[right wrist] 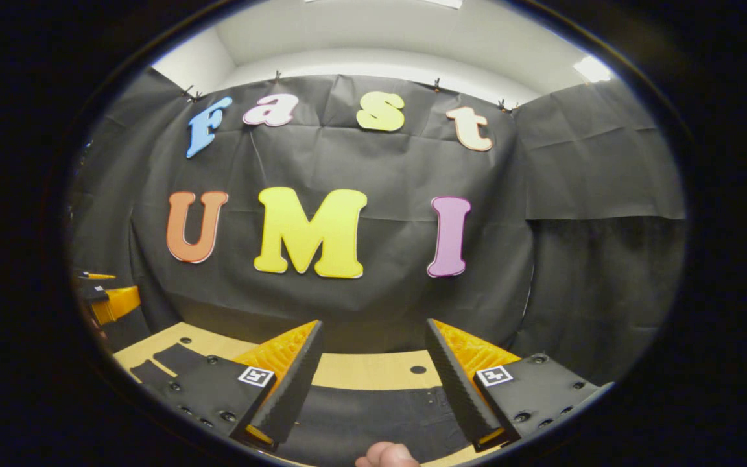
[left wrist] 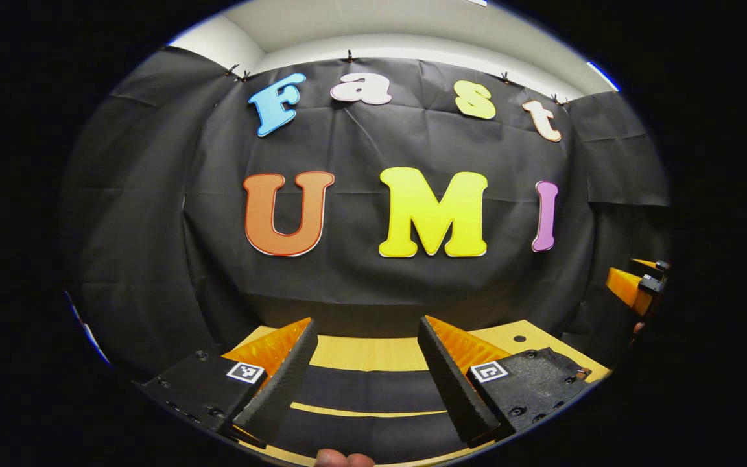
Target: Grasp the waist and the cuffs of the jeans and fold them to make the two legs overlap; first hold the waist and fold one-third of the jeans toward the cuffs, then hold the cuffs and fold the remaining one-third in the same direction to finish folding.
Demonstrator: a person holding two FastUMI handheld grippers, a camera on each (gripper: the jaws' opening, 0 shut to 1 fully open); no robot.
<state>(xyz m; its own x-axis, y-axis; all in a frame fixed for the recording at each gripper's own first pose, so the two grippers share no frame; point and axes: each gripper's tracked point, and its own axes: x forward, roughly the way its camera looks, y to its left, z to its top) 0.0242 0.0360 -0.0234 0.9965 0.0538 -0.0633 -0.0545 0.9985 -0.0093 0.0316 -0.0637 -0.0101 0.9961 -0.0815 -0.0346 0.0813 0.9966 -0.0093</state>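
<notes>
Both grippers are hanging above the table with nothing between their fingers. In the left gripper view, the left gripper is holding its two ribbed fingers wide apart over dark cloth, and a fingertip of the person is peeking in at the bottom edge. In the right gripper view, the right gripper is likewise standing open, with a fingertip showing below it.

Just under and beyond the fingers, the jeans are lying flat on the wooden table; they are dark, and what looks like the waistband is running across beneath the right gripper. Strips of bare wood are showing between the dark bands under the left gripper, so those may be the two legs lying apart, though that is hard to tell. Judging from this, no fold is made yet: neither waist nor cuffs are being held, and every fold in the task is waiting to be done.

Farther off, the table is ending against the black cloth wall, which is creasing and hanging from clips. Above it, a pale ceiling is glowing with a light panel.
</notes>
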